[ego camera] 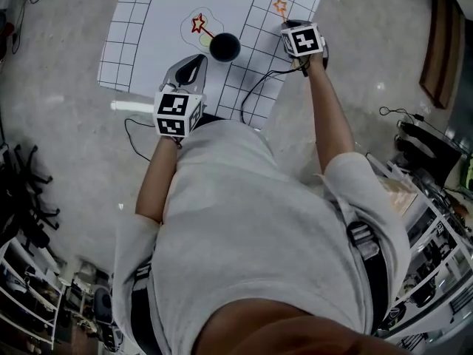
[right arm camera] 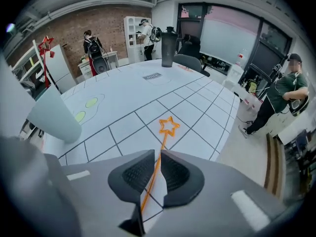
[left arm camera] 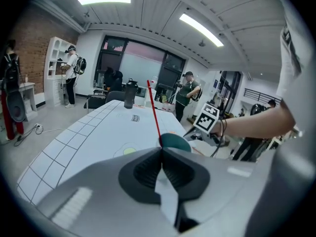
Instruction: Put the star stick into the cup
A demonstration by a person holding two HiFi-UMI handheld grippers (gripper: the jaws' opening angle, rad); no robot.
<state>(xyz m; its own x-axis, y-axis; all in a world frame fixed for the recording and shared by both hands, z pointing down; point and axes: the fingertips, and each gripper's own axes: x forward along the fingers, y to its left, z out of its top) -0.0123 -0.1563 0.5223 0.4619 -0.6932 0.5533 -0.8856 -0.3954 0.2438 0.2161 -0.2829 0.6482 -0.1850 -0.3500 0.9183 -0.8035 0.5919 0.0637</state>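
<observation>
A: Left side status?
B: Left tool (left arm camera: 161, 151) was shut. Jaws met tip to tip with nothing clamped between them. It sat low over the near edge of the gridded counter (ego camera: 148, 28), aimed at the cup (ego camera: 225, 47).
A: Touching the cup?
B: Close to it, but contact couldn't be resolved in either view.
A: Red one?
B: Red star stick (ego camera: 199, 25) stood in the cup. It leaned, with the star end up and out past the rim on the left.
A: Cup position?
B: Upright on the counter, between the two tools and nearer the left one. Yellow-green dots (right arm camera: 91, 102) printed on the counter were just beside it.
A: And the right?
B: Orange star stick (right arm camera: 164, 138) appeared to lie flat on the grid, well right of the cup, star end pointing away from the person.
A: Gripped?
B: No. Right tool (right arm camera: 157, 153) pointed down over it with its jaws a narrow gap apart. The stem ran through that gap and the pads weren't pressing on it.
A: Anything else in frame?
B: Black bottle (right arm camera: 169, 46) stood at the far end of the counter. People (right arm camera: 93, 47) were standing in the background by the shelves.
</observation>
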